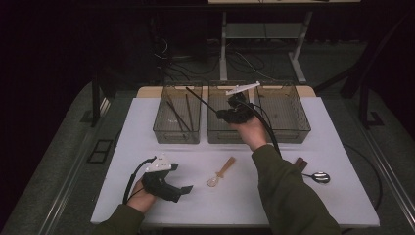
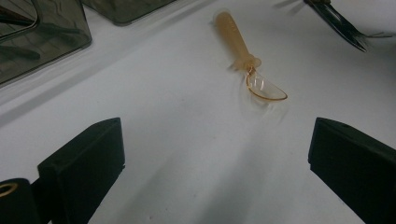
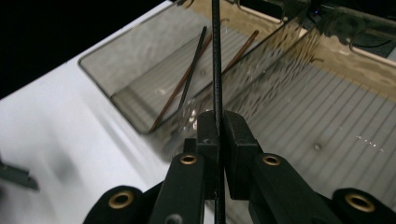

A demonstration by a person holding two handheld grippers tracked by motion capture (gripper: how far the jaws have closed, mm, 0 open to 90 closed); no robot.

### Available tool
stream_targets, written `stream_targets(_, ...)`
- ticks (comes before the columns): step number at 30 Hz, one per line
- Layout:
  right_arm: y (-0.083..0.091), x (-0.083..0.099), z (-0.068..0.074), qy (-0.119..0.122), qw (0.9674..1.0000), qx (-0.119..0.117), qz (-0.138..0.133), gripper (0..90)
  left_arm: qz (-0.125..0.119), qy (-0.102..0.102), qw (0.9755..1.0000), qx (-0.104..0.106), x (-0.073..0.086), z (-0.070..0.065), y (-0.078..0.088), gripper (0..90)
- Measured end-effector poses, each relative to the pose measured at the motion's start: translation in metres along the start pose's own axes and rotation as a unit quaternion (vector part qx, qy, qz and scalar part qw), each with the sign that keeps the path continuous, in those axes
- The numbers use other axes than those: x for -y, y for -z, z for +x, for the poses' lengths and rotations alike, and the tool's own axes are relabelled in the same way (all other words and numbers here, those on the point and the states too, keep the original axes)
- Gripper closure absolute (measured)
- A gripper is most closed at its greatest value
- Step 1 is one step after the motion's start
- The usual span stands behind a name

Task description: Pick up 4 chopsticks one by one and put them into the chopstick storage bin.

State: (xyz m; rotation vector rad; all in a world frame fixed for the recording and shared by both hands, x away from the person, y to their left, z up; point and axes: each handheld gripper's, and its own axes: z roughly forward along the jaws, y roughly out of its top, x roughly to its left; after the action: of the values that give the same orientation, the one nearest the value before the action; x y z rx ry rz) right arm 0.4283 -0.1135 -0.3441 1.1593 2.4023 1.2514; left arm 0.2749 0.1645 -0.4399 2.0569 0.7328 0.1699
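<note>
Nearest, the left tongs (image 1: 187, 189) rest low on the white bench (image 1: 147, 127), jaws spread wide with nothing between them — the amber plastic spoon (image 2: 247, 70) lies just ahead. Farther off, the right tongs (image 3: 218, 128) are clenched on a dark chopstick (image 1: 201, 99), held over the middle basket (image 1: 222, 134), its tip reaching toward the left basket (image 1: 176, 133), where two more chopsticks (image 1: 178, 115) lie.

chopstick (image 1: 198, 98) over left bin (image 1: 177, 133), spoon (image 1: 221, 172) before middle bin (image 1: 222, 134)
</note>
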Motion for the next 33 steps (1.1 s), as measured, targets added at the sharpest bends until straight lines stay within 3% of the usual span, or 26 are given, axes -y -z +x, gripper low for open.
stream_targets(9, -0.029, -0.024, 0.007, 0.004, 0.9996, 0.015, 0.021, 85.9, 0.001, -0.004, 1.0, 0.001, 0.0, 0.001, 0.001, 2.4)
stream_targets(22, -0.084, -0.056, 0.019, -0.01, 0.9974, 0.044, 0.055, 85.8, -0.007, -0.004, 1.0, 0.005, -0.001, 0.0, 0.001, 2.4)
stream_targets(28, -0.103, -0.061, 0.024, -0.025, 0.9955, 0.061, 0.067, 85.8, -0.009, -0.004, 0.9999, 0.007, -0.001, 0.0, 0.0, 2.5)
stream_targets(33, -0.114, -0.06, 0.029, -0.029, 0.9954, 0.06, 0.069, 85.2, -0.009, -0.006, 0.9999, 0.007, -0.001, 0.0, 0.001, 2.6)
